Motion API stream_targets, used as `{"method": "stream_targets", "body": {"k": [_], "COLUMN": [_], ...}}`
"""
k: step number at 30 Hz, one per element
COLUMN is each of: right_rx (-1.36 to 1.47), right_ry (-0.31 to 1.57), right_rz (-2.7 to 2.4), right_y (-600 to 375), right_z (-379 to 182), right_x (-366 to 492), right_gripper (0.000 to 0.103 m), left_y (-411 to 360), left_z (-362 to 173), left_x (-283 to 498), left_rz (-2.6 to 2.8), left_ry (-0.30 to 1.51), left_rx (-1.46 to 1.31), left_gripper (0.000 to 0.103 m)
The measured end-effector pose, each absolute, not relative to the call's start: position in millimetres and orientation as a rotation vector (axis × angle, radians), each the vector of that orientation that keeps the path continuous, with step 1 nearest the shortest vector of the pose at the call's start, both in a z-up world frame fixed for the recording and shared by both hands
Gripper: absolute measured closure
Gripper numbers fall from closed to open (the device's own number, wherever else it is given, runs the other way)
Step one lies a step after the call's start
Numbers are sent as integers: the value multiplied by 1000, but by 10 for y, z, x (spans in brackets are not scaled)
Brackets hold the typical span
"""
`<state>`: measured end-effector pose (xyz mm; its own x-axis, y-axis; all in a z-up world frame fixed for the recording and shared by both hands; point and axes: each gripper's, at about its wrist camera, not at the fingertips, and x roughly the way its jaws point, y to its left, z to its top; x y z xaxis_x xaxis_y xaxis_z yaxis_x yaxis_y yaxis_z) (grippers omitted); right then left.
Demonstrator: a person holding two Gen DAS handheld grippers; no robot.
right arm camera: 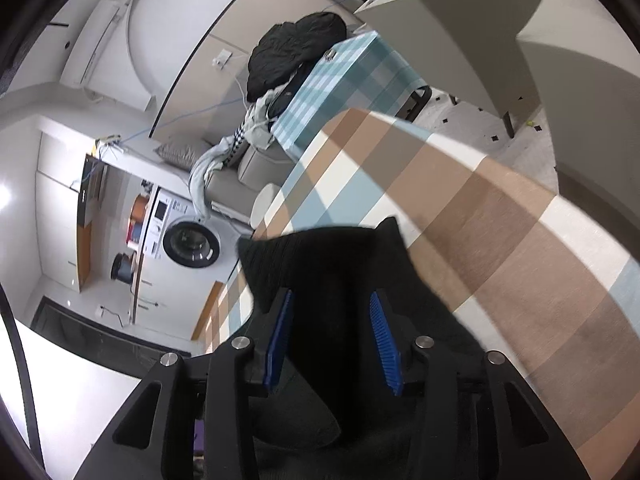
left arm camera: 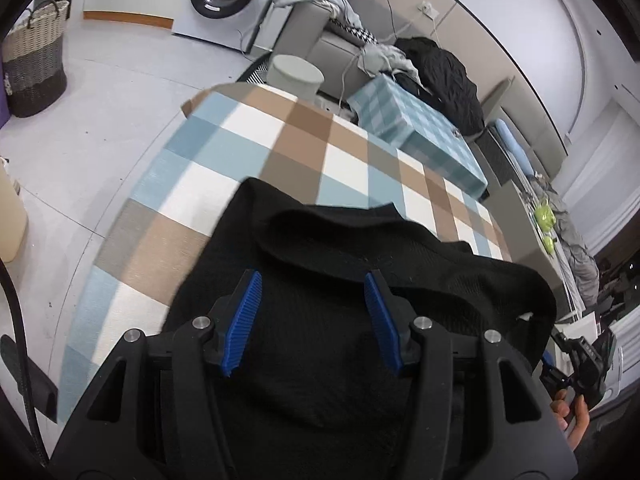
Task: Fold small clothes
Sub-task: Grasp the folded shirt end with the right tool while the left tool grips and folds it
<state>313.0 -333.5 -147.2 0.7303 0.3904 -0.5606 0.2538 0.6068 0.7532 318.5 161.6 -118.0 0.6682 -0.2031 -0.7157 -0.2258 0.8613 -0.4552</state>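
A black garment [left arm camera: 320, 320] is spread on the checked counter [left arm camera: 224, 140]; left gripper [left arm camera: 314, 284] and right gripper [right arm camera: 332, 302] are parted above it at 6 o'clock, nothing gripped.

The garment [left arm camera: 320, 340] is a black ribbed knit, lying on the checked cloth [left arm camera: 224, 152] at the near edge, from the 6 o'clock side up to centre in the left wrist view. It is partly folded: a thick rolled fold runs across its top from 10 to 3 o'clock. In the right wrist view, two pointed corners stick up at 12 o'clock.
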Motion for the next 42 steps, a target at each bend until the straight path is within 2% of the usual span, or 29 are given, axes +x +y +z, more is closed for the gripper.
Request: {"method": "stream_targets", "body": {"k": [13, 15, 16, 17, 19, 20, 25, 29, 30, 31, 32, 33, 34, 35, 40, 42], "right_rx": [759, 733, 734, 742, 755, 749, 807, 1030, 1061, 1057, 1061, 1066, 1053, 1013, 950, 921], "right_ry": [894, 906, 913, 924, 919, 907, 821, 594, 567, 587, 598, 598, 606, 616, 667, 696], "right_rz": [92, 59, 46, 37, 35, 33, 52, 115, 81, 21, 10, 26, 36, 23, 7, 2], "right_y": [-2739, -2703, -2702, -2708, -2729, -2729, -2810, -3078, -3145, -3187, -3205, -3225, -3229, -3222, -3270, -3258], "right_z": [-1351, -1399, -1436, -1468, -1490, -1467, -1295, -1195, -1198, -1188, -1171, -1163, -1145, -1110, -1103, -1141], "right_x": [3229, 3286, 3312, 3334, 3365, 3362, 3450, 3559, 3587, 3621, 3649, 3652, 3643, 3617, 3479, 3396], "right_gripper": [61, 65, 79, 89, 99, 99, 100, 100, 99, 94, 91, 89, 82, 77, 61, 61], "left_y": [1518, 1547, 1568, 1597, 1641, 1653, 1774, 1940, 1993, 2026, 2052, 2067, 2072, 2064, 1802, 1602], "left_z": [-1328, -1407, -1434, -1457, -1486, -1481, -1323, -1105, -1061, -1027, -986, -953, -917, -889, -977, -1066], "left_x": [3705, 3831, 3859, 3877, 3901, 3910, 3943, 4032, 4060, 4074, 4083, 4071, 4033, 3995, 3934, 3992], "left_rz": [16, 46, 55, 66, 69, 66, 70, 113, 121, 120, 119, 127, 136, 136, 67, 32], "left_ry": [929, 964, 972, 970, 970, 966, 891, 836, 832, 835, 838, 836, 819, 800, 864, 912], "left_rx": [-525, -526, -535, -550, -549, -544, -540, -561, -576, -584, -584, -577, -569, -557, -453, -411], "left_gripper": [51, 51, 56, 73, 98, 102, 103, 103, 103, 95, 78, 68, 53, 47, 47, 47]}}
